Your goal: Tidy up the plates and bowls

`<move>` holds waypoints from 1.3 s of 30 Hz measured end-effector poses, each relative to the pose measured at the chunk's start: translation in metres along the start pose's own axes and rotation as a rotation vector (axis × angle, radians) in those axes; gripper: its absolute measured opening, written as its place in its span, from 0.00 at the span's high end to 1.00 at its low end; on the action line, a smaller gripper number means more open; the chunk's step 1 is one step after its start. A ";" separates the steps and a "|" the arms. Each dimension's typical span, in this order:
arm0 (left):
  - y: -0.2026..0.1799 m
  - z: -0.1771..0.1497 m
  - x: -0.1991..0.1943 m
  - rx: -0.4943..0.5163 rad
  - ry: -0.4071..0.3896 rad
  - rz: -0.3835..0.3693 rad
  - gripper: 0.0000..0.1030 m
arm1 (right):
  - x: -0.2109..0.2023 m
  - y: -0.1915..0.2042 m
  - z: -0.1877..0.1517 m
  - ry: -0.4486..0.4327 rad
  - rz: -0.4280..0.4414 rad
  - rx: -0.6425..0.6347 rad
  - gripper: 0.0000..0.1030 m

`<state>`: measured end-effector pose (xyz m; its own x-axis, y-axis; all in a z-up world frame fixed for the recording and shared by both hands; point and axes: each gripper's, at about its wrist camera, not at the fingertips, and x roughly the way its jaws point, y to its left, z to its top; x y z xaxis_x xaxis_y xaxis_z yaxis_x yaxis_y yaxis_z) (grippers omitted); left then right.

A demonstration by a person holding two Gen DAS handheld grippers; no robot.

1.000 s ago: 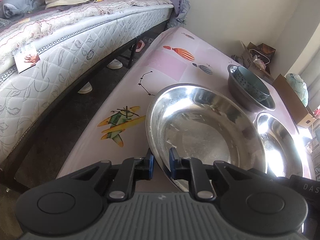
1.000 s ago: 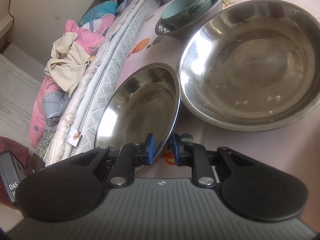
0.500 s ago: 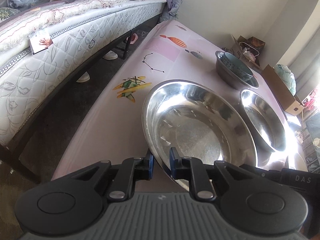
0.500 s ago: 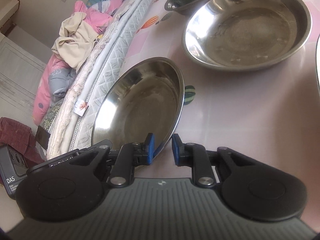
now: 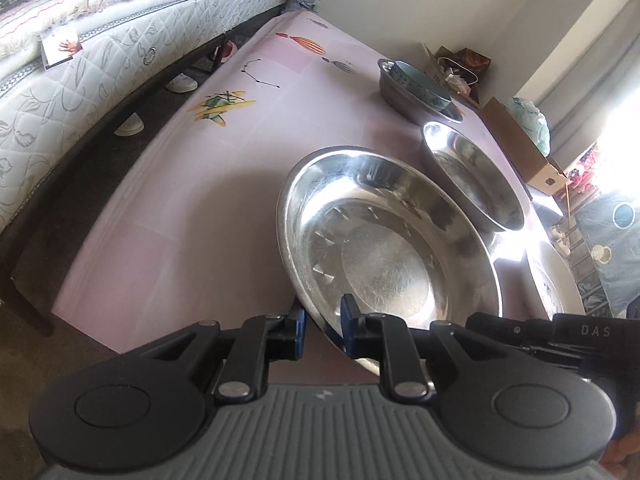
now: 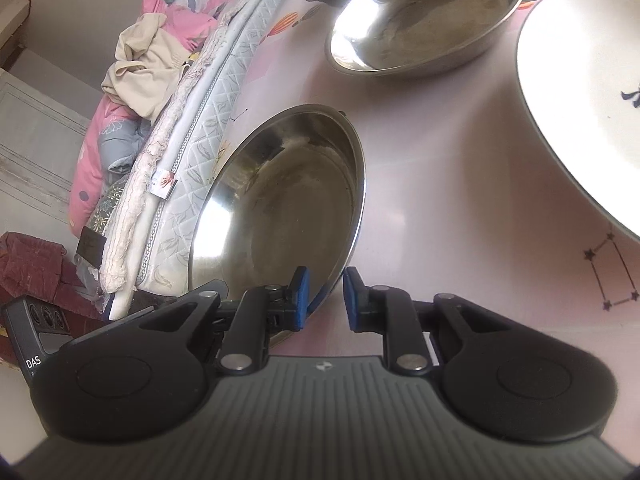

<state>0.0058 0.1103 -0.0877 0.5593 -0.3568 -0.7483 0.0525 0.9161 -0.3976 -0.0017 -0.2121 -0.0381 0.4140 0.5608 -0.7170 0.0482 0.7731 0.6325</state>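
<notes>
A large steel bowl [image 5: 384, 248] is held tilted above the pink table by both grippers. My left gripper [image 5: 323, 327] is shut on its near rim. My right gripper [image 6: 323, 299] holds the opposite rim of the same bowl [image 6: 288, 208]; the rim sits between the blue pads with a small gap on the right pad. A second steel bowl [image 5: 472, 172] rests on the table beyond, also in the right wrist view [image 6: 428, 20]. A white plate [image 6: 588, 92] lies to the right. A teal bowl sits inside a small steel bowl [image 5: 416, 92] at the far end.
The pink tablecloth [image 5: 200, 208] has printed pictures. A bed with a quilted mattress [image 5: 92, 56] runs along the table's left side, with clothes piled on it [image 6: 148, 60]. A cardboard box [image 5: 524, 148] stands past the table's right edge. Shoes lie under the bed.
The held bowl has moved back toward the near end of the table, away from the other steel bowl. The white plate has come into the right wrist view.
</notes>
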 end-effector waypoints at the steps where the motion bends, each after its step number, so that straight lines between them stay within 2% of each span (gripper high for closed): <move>1: -0.004 -0.003 0.000 0.016 0.004 -0.010 0.80 | -0.004 -0.003 -0.002 -0.002 -0.004 0.003 0.83; 5: -0.017 -0.013 0.001 0.058 0.006 -0.033 0.78 | -0.016 -0.016 -0.003 -0.028 -0.048 0.012 0.81; 6: -0.018 -0.014 0.001 0.062 -0.001 -0.024 0.78 | -0.019 -0.019 -0.003 -0.038 -0.054 0.016 0.81; 8: -0.019 -0.015 0.001 0.066 -0.020 0.008 0.69 | -0.025 -0.024 -0.003 -0.062 -0.071 0.022 0.79; 11: -0.015 -0.013 -0.001 0.059 -0.049 0.038 0.65 | -0.031 -0.029 0.000 -0.091 -0.083 0.024 0.77; 17: -0.009 -0.001 0.003 0.026 -0.070 0.049 0.63 | -0.032 -0.035 0.010 -0.150 -0.092 0.020 0.75; 24: -0.012 0.009 0.016 0.007 -0.097 0.069 0.64 | -0.020 -0.029 0.013 -0.148 -0.093 0.021 0.75; 31: -0.024 0.009 0.021 0.021 -0.080 0.030 0.65 | -0.018 -0.020 0.011 -0.146 -0.072 -0.003 0.76; 39: -0.028 0.004 0.020 0.007 -0.045 -0.023 0.65 | -0.025 -0.025 0.013 -0.165 -0.094 0.006 0.76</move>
<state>0.0187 0.0781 -0.0899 0.5941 -0.3698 -0.7143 0.0718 0.9089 -0.4108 -0.0018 -0.2491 -0.0321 0.5511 0.4291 -0.7156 0.0990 0.8180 0.5667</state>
